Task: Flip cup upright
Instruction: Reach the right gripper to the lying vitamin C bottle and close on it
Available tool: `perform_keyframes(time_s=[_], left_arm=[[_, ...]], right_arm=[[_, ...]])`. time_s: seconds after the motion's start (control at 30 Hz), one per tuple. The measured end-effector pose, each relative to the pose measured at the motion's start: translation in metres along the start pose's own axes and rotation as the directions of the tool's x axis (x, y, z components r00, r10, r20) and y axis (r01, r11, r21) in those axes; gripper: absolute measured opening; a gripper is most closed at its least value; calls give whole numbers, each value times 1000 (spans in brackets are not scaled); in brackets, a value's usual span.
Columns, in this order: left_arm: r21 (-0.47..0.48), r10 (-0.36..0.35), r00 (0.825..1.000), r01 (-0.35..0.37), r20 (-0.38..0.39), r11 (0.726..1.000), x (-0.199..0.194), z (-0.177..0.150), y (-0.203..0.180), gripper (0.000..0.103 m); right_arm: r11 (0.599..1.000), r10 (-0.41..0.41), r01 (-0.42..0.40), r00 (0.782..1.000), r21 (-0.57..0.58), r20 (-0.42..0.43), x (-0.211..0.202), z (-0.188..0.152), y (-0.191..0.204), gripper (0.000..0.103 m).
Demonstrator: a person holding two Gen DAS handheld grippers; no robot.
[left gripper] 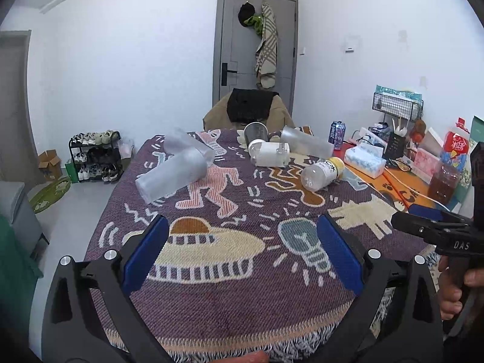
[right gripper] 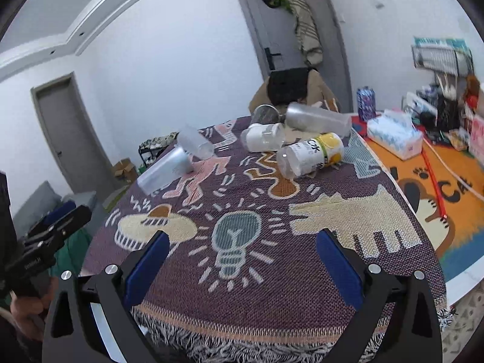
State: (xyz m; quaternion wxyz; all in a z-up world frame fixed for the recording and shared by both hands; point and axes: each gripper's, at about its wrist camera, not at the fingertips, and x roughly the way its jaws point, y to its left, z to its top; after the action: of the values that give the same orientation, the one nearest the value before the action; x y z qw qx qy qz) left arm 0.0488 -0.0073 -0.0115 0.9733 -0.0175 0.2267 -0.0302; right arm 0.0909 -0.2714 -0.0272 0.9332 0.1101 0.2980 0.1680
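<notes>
Frosted cup [left gripper: 172,175] lies sideways, so we bring left tongs [left gripper: 242,254], spread like right tongs [right gripper: 242,267], squarely across its wall.

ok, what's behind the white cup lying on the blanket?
Behind the white cup stands an upright clear glass, with a frosted cup lying to its right. The glass's base is hidden by the white cup.
</notes>
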Motion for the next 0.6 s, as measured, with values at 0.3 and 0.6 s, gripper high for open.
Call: perform_keyframes(time_s=[0.3, 0.6], left_arm=[[9, -21, 999, 21, -48, 1000, 39, 17, -9, 97], [-16, -11, 996, 9, -83, 1000, 80, 37, 2, 97]], right_arm=[[973, 7, -3, 1000, 232, -15, 30, 30, -51, 95], [922, 35, -14, 998, 388, -45, 76, 57, -90, 95]])
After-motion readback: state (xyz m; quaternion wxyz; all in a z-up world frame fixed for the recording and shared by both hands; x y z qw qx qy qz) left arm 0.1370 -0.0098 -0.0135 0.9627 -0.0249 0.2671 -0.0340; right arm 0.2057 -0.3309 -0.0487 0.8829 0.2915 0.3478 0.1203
